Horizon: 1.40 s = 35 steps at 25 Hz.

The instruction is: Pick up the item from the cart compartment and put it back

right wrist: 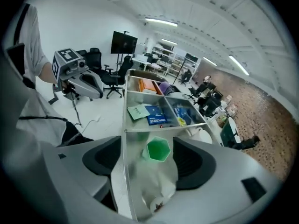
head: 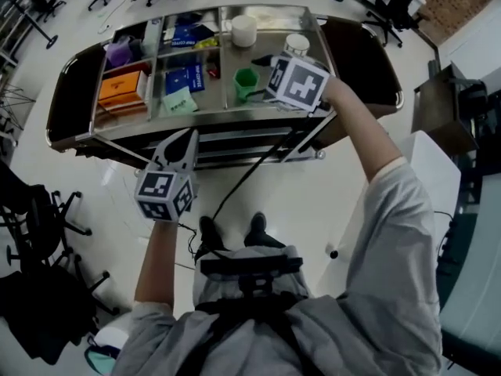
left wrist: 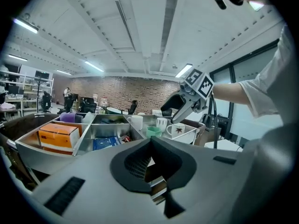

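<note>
- Left gripper: smooth grey shell, black pads with a gridded face. Jaws pressed together at the tips, nothing pinched. Held low in front of the cart, outside it.
- Right gripper: same grey shell and black pads. Jaws spread wide, closed on nothing. Held over the cart's right-hand compartment.
- Green cup: glossy plastic with a six-sided rim, upright on the floor of that right-hand compartment. Seen between the spread jaws with a gap on either side, untouched.
- White mug: glazed, round and handled, with a dark star mark on its side. Same compartment, near the green cup.
- Cart: polished steel, mirror-bright, split by thin sheet dividers, with a dark rounded wing at each end.
- Orange box: rectangular cardboard, at the left end; a rounded purple thing behind it.
- Blue packets: flat and printed, in the middle compartments; a pale green card just beside the nearer one.
- Counted: two grippers, each with one black-and-white marker cube; one green cup; three white vessels in the left gripper view; one orange box; two blue packets; one green card.
</note>
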Motion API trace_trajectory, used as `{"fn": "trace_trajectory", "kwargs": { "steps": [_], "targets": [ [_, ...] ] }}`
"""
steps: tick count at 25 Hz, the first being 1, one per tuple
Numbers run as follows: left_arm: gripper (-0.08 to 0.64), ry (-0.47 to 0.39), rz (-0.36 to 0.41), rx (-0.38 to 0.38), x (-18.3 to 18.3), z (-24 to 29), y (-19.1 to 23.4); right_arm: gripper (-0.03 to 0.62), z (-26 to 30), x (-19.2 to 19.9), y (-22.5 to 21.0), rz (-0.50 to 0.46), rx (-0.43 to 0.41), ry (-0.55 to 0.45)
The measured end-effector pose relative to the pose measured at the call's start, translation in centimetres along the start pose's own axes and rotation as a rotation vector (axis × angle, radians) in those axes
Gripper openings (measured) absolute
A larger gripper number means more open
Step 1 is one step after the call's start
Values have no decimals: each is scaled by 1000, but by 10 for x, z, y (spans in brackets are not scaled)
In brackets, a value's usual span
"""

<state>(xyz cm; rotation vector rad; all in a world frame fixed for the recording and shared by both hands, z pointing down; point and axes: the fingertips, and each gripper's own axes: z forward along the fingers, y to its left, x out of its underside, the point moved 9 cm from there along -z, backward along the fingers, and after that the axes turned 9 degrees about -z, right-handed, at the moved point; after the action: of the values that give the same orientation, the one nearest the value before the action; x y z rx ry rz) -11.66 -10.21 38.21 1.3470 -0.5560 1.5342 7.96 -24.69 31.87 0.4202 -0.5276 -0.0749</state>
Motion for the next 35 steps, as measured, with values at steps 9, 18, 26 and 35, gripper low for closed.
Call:
{"fn": "trace_trajectory", "kwargs": {
  "steps": [9,18,26,35],
  "targets": [
    [0,3,-15,13,1,22,5,446,59,1,-28,-159,-248,148],
    [0,13,-49,-21,9,26,20,446,108,14,-43,-166,-357,266],
    [0,18,-69,-35,14,28,35,337,132,21,-34,-257,-386,294],
    [0,29,-68,-24,14,29,36,321,126,19,-32,-282,-377,270]
  ]
}}
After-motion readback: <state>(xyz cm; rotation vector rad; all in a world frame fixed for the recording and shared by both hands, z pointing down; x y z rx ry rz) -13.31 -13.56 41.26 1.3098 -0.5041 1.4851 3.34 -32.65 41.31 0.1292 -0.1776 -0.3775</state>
